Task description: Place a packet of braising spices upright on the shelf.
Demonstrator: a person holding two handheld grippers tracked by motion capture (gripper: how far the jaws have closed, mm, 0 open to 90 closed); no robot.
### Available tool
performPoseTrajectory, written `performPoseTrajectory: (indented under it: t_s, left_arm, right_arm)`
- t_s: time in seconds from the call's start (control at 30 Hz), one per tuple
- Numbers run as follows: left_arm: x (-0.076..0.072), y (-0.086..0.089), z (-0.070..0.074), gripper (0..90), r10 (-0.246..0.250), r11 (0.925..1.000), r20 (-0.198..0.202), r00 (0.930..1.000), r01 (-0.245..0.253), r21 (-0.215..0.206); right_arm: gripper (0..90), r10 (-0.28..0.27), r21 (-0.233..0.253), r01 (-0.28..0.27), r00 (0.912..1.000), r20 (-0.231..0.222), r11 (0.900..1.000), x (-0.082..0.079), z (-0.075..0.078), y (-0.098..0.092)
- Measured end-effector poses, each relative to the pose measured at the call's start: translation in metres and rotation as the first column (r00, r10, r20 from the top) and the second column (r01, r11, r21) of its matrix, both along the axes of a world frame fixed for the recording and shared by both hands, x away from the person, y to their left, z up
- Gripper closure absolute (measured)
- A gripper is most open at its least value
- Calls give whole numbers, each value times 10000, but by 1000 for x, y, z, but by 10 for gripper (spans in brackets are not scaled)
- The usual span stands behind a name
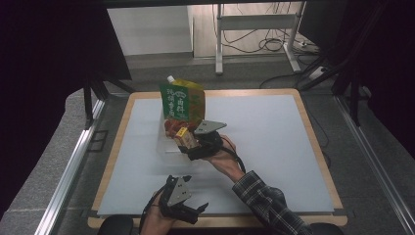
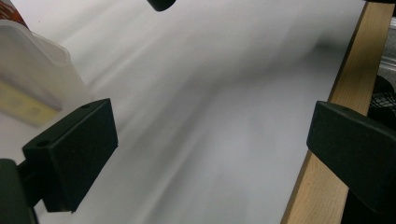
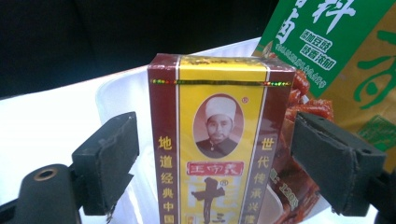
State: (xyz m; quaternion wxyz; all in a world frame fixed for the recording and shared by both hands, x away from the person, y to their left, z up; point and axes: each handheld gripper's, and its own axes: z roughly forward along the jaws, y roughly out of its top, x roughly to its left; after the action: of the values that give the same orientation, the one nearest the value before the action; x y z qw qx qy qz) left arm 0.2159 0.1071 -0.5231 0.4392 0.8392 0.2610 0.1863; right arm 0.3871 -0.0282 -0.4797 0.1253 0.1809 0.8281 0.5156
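A yellow and maroon box (image 3: 219,140) with a portrait on its front stands upright in a clear plastic container (image 3: 116,81), in front of a green and yellow spouted pouch (image 3: 336,46) and a red snack packet (image 3: 306,100). My right gripper (image 3: 215,158) is open, one jaw on each side of the box, with a narrow gap showing at the left jaw. In the high view the box (image 1: 184,138) sits at the container's (image 1: 166,144) near side, with the right gripper (image 1: 192,146) at it. My left gripper (image 1: 198,211) is open over the mat's front edge, holding nothing.
A white mat (image 1: 264,147) covers the wooden table (image 1: 313,142). The left gripper view shows the mat (image 2: 210,93), the wooden edge (image 2: 345,93) and the container's corner (image 2: 42,79). Grey floor, rails and cables surround the table.
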Motion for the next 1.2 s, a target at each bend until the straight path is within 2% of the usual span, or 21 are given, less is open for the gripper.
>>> performPoseTrajectory:
  t_s: [0.77,1.03,1.2]
  left_arm:
    - [0,-1,-1,16,13,10000,11,10000,-13,75]
    - [0,0,0,16,24,9999,15,10000,-24,104]
    - [0,0,-1,15,63,10000,-1,10000,-63,-22]
  right_arm:
    - [77,-116,-568,91,9989,-451,9983,-4,17,-25]
    - [48,-276,-813,220,9972,-692,9964,-7,23,-43]
    - [34,-309,-1059,230,9968,-738,9941,-10,26,-54]
